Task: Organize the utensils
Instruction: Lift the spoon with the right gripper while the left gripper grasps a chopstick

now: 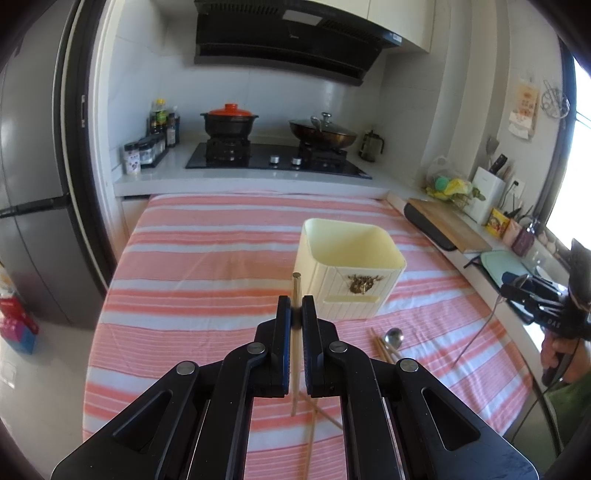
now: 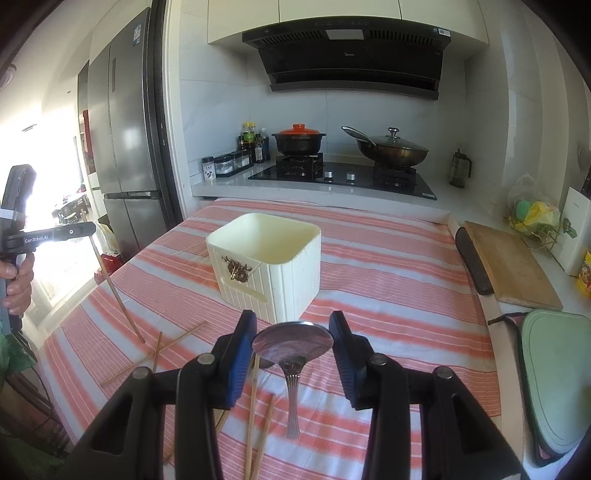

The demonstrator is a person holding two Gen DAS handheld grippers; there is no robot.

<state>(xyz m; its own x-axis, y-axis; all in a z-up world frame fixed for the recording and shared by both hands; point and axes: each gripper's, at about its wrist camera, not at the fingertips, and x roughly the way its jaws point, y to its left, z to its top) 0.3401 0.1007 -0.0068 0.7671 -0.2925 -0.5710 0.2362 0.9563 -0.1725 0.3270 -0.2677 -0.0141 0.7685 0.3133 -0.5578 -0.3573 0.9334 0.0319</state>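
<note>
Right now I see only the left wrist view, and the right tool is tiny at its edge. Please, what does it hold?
Observer: The right tool is shut on a metal spoon.
Operator: Where on the spoon does it grip?
Observer: On the bowl, edge to edge between the pads; the handle hangs down.
Operator: What lies under it?
Observer: Two wooden chopsticks, side by side on the striped cloth.

A small kitchen with pale tiled walls (image 2: 472, 122) and a black hood (image 2: 351, 59) over the stove (image 2: 343, 179) – two pots stand there. A grey fridge (image 2: 129, 147) stands at the left (strong daylight beside it). White cabinets (image 2: 295, 14) hang above.
</note>
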